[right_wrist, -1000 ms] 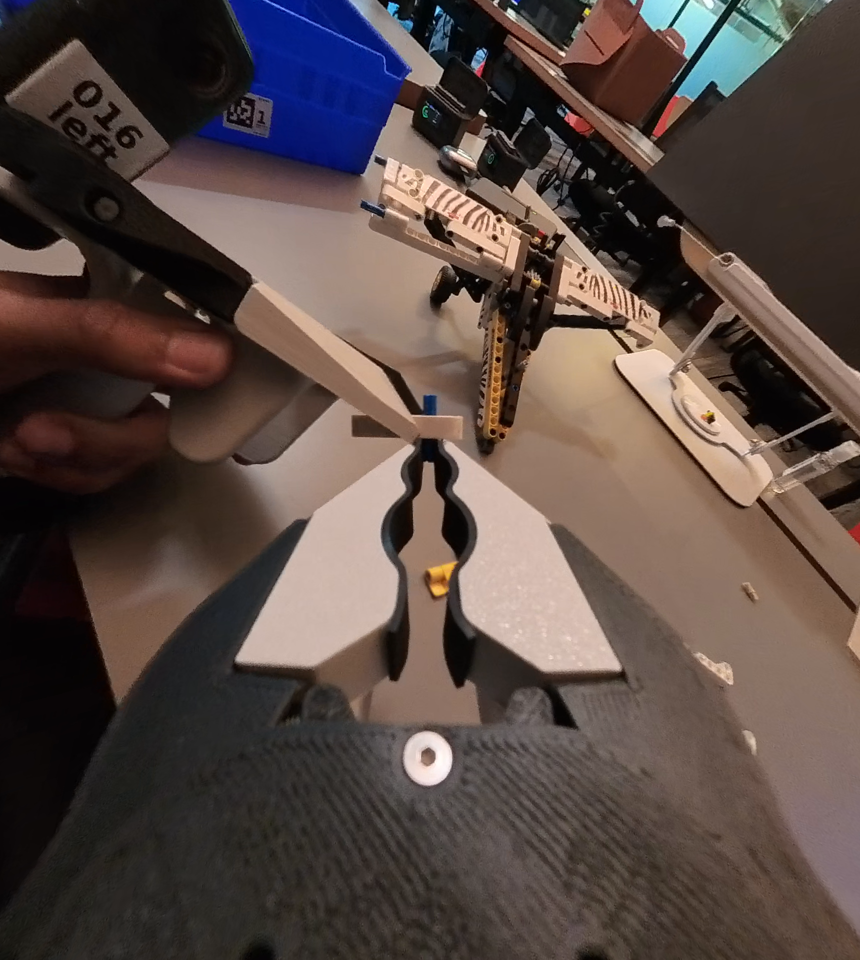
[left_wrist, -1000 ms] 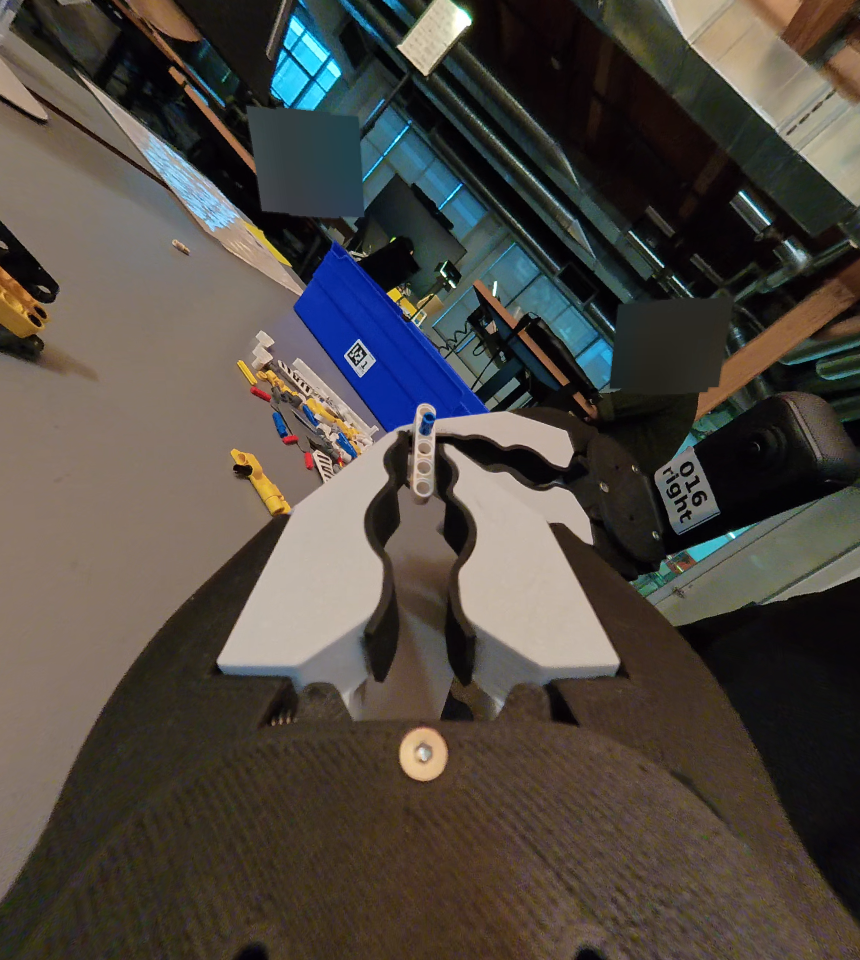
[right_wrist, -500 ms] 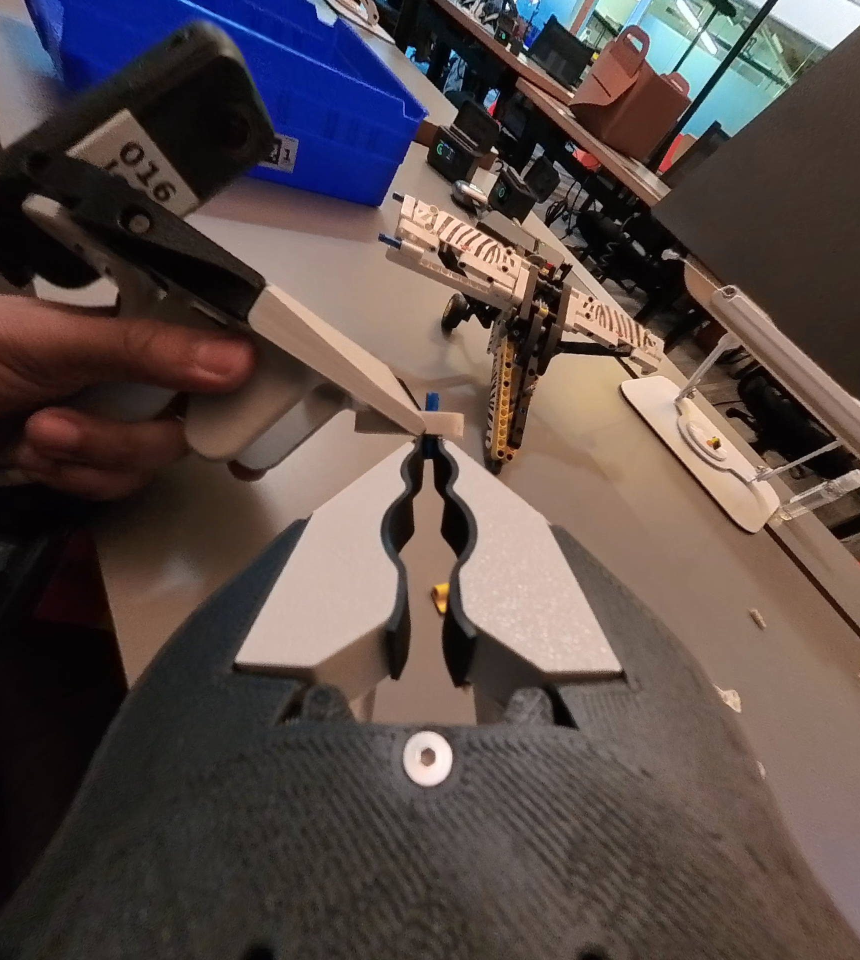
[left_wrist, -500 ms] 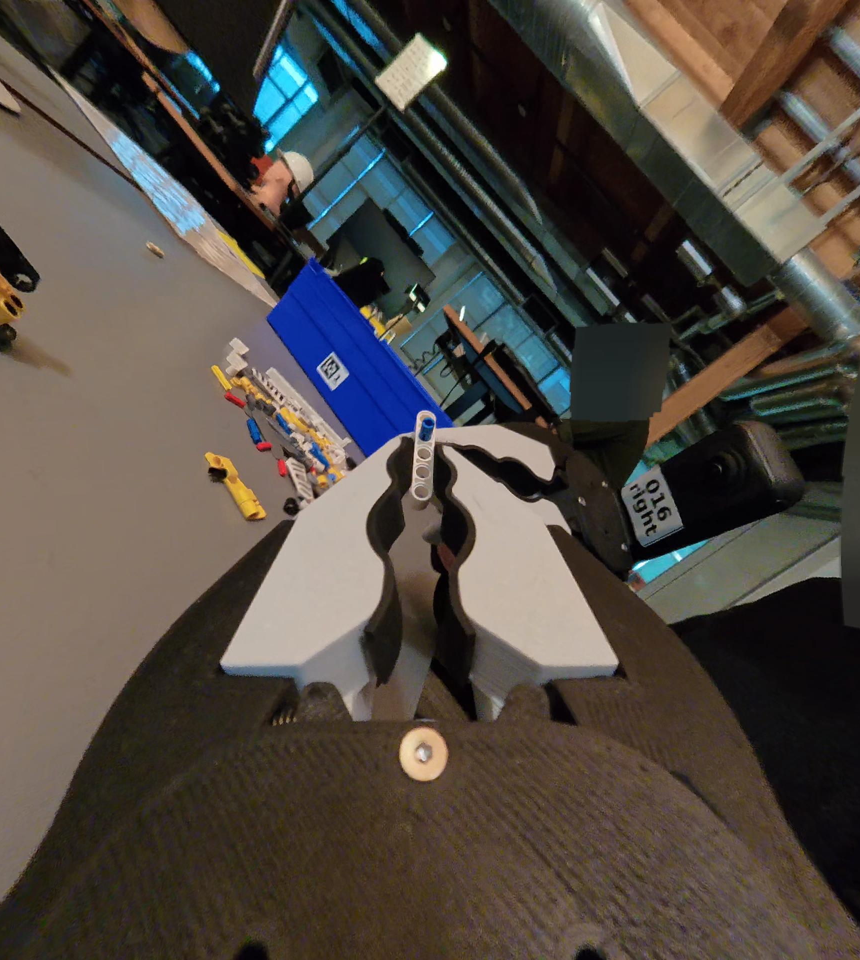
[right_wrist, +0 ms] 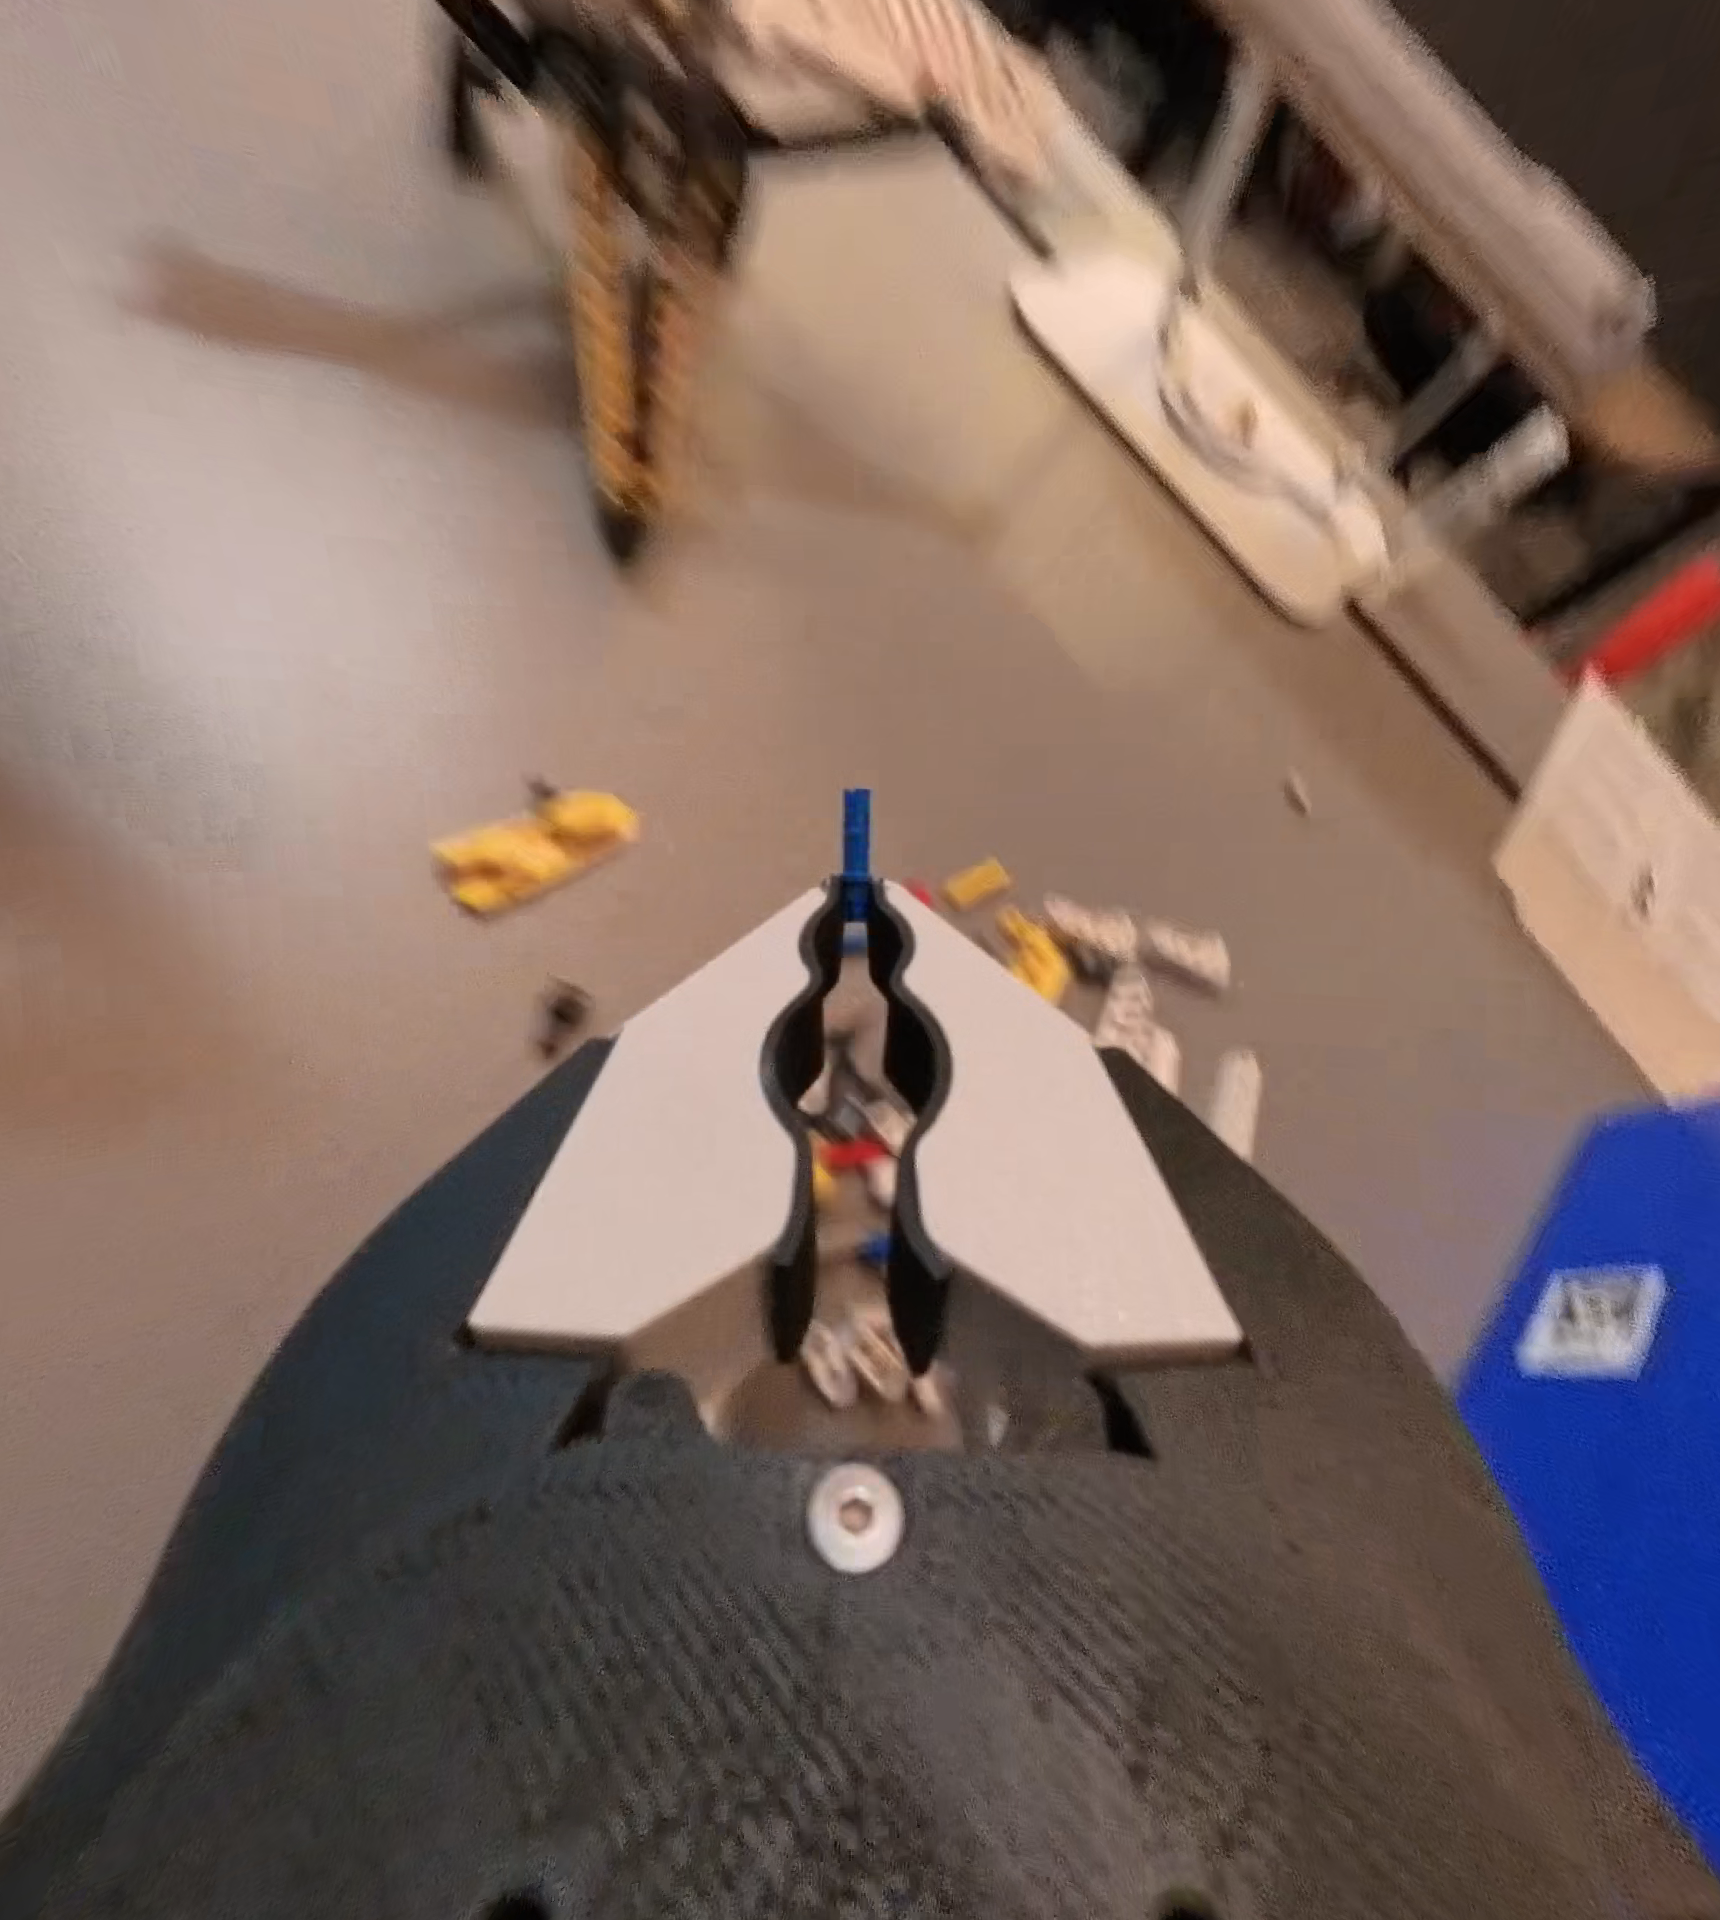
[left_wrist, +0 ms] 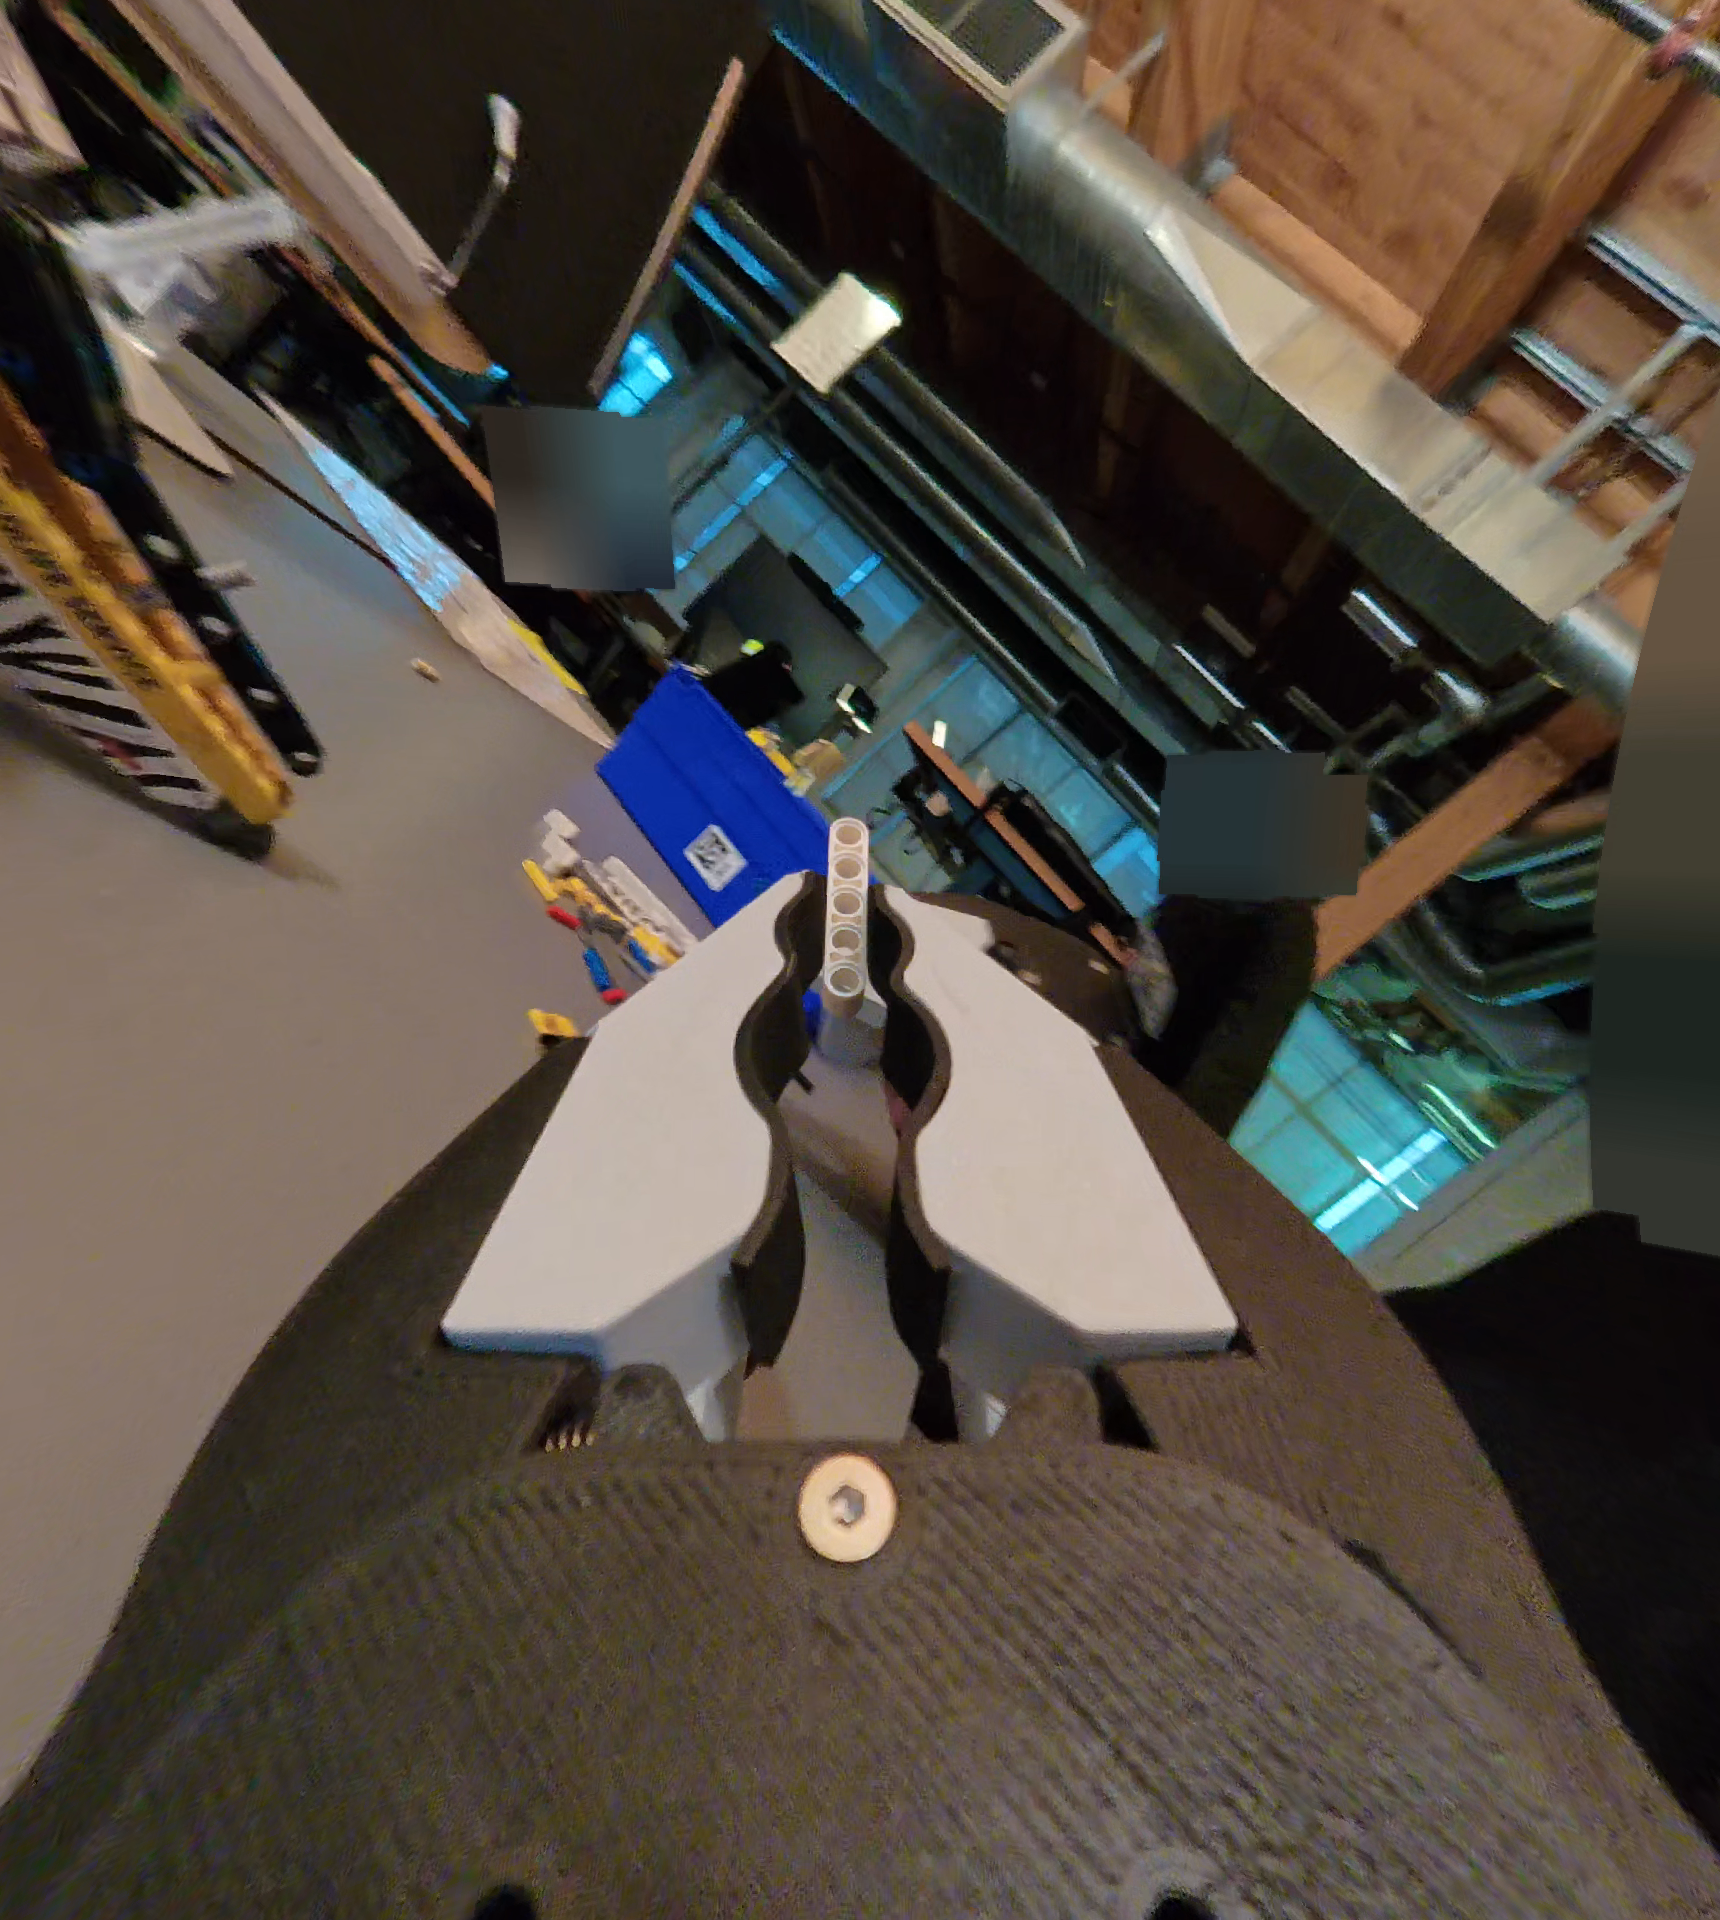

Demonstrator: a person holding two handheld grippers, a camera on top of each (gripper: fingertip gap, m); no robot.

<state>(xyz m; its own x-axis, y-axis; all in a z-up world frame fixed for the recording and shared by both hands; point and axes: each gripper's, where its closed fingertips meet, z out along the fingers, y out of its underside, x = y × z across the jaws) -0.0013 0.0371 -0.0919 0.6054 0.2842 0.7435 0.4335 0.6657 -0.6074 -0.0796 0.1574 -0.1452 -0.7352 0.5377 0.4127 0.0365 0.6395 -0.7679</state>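
1. My left gripper (left_wrist: 848, 935) is closed on a white five-hole beam (left_wrist: 847, 906); its black pads press the beam's two long edges, and the beam stands upright with its top holes clear of the fingertips; all five holes look empty.
2. Around the left gripper, clockwise on the grey table (left_wrist: 108, 1039): the yellow, black and zebra-striped brick model (left_wrist: 108, 644) at nine to ten o'clock, blurred; a scatter of loose bricks (left_wrist: 607, 925) at eleven o'clock; one blue bin (left_wrist: 700, 800) just beyond them at twelve.
3. My right gripper (right_wrist: 857, 902) is closed on a blue pin (right_wrist: 857, 847); the fingertips pinch its lower end and the rest sticks straight out towards twelve o'clock.
4. Around the right gripper: a yellow brick cluster (right_wrist: 529, 847) at ten o'clock; the same striped model (right_wrist: 627, 260) far off at eleven to twelve; loose white and yellow bricks (right_wrist: 1095, 945) at one to two o'clock; the blue bin (right_wrist: 1645, 1455) at four o'clock; the view is too blurred to count the bricks.
5. As I judge it, I hold beam and pin apart, each in one gripper; bringing them together would call for lining the pin's free end with a hole.
6. Counted: one beam, one pin, one model, one bin, two grippers.
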